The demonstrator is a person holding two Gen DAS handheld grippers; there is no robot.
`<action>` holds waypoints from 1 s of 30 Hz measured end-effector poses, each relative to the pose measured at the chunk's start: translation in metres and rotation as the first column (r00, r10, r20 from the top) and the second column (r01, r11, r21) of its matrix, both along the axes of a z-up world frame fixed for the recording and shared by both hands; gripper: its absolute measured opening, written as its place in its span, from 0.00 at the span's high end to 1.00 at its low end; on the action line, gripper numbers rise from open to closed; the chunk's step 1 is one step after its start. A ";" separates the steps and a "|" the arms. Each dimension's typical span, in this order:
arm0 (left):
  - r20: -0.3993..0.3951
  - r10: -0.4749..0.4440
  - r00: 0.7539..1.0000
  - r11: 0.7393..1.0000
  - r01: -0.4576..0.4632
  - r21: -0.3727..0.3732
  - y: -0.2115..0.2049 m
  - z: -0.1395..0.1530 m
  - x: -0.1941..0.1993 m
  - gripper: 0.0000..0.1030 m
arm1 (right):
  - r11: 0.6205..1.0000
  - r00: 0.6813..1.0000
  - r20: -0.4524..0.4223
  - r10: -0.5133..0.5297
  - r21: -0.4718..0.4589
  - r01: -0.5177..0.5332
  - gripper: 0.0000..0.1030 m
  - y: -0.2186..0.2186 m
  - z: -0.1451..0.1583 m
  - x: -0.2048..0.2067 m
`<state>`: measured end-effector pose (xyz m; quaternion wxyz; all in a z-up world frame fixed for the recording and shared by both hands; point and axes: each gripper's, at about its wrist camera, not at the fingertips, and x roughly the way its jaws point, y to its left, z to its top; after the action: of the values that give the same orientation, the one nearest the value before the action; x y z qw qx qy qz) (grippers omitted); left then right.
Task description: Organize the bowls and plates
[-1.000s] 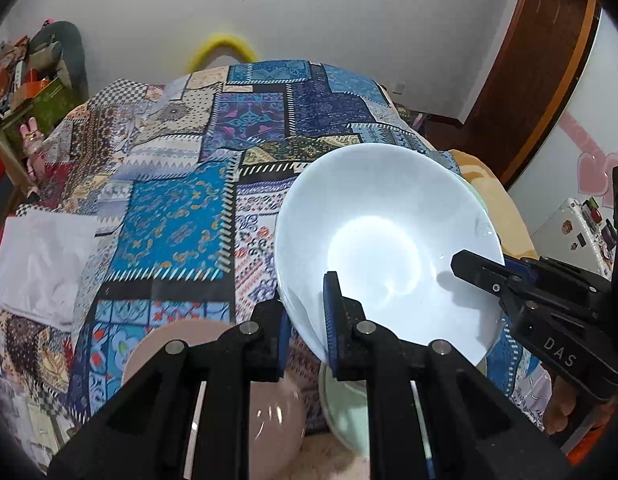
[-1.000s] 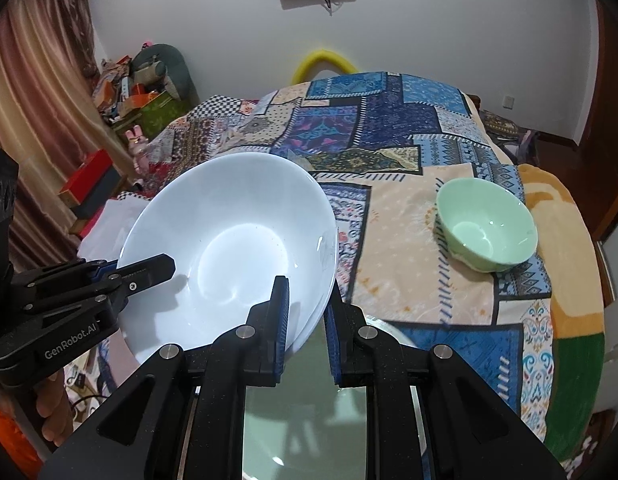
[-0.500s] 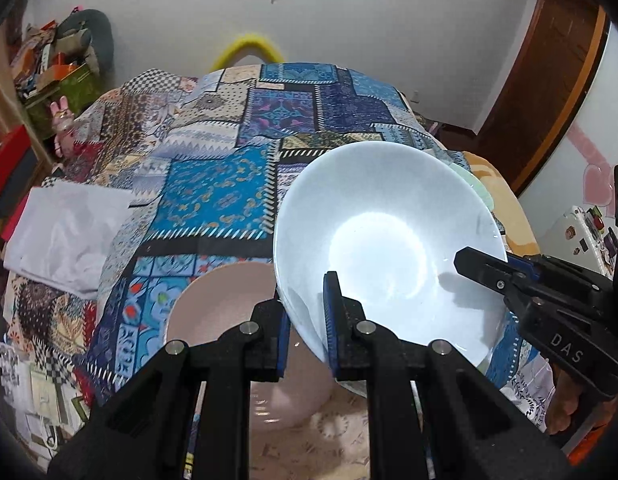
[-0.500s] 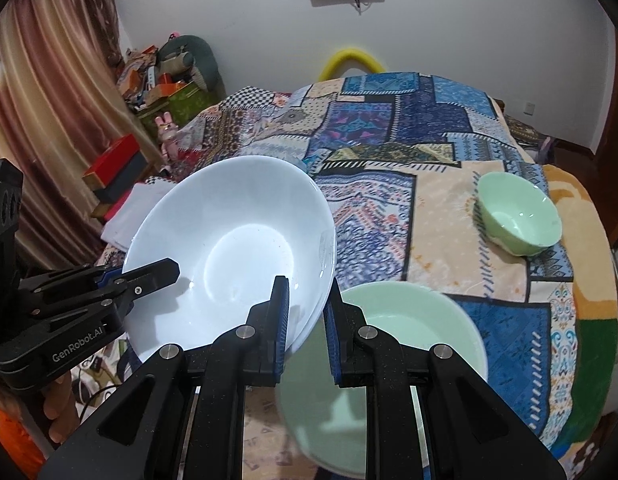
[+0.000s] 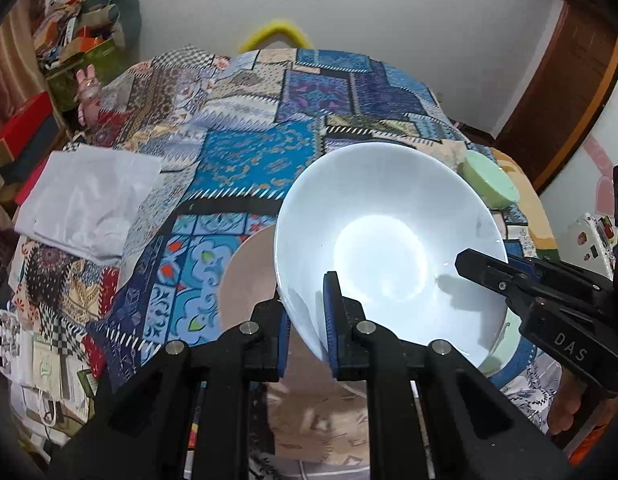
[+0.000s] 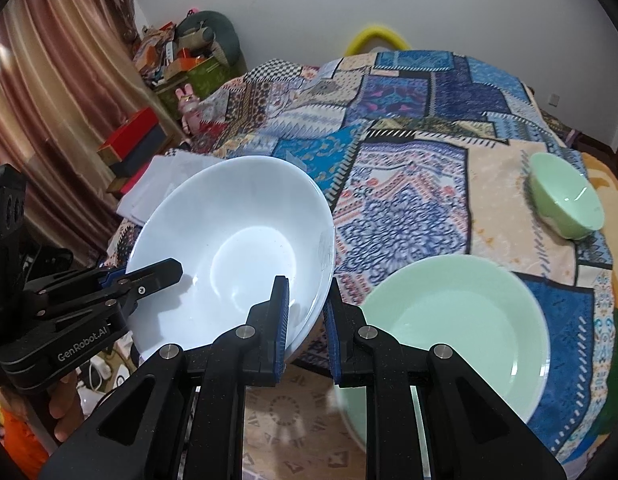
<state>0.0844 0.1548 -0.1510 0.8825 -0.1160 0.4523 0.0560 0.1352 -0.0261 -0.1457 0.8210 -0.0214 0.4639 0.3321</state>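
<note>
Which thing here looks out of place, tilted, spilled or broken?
Nothing looks spilled or broken. The white bowl is tilted, but only because both grippers hold it by opposite rims above the bed. The odd part is the setting: the green plate and small green bowl lie on a patchwork quilt.

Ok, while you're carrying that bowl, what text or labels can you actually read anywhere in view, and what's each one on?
"DAS": white letters on the body of the right gripper, seen in the left wrist view.
"GenRobot.AI": white letters on the body of the left gripper, seen in the right wrist view.
Stickers on the white box at the right edge: too small to read.
White bowl: no text.
</note>
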 end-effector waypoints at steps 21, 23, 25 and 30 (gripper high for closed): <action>-0.118 0.037 0.992 0.997 -0.044 -0.055 0.037 -0.059 -0.003 0.86 | 0.997 0.994 -0.106 0.018 -0.070 -0.026 0.85 0.030 -0.043 -0.001; -0.120 0.036 0.992 0.998 -0.043 -0.056 0.038 -0.061 -0.002 0.86 | 0.997 0.993 -0.114 0.017 -0.074 -0.026 0.85 0.030 -0.046 0.000; -0.121 0.034 0.992 0.998 -0.041 -0.057 0.039 -0.063 -0.001 0.86 | 0.997 0.993 -0.115 0.016 -0.072 -0.024 0.85 0.030 -0.048 0.001; -0.123 0.032 0.992 0.998 -0.039 -0.057 0.040 -0.065 0.005 0.86 | 0.995 0.995 -0.100 0.025 -0.089 -0.034 0.84 0.032 -0.046 0.001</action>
<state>0.0889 0.1943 -0.2159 0.8482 -0.1466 0.5048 0.0654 0.1359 0.0062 -0.1919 0.7902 -0.0493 0.5181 0.3235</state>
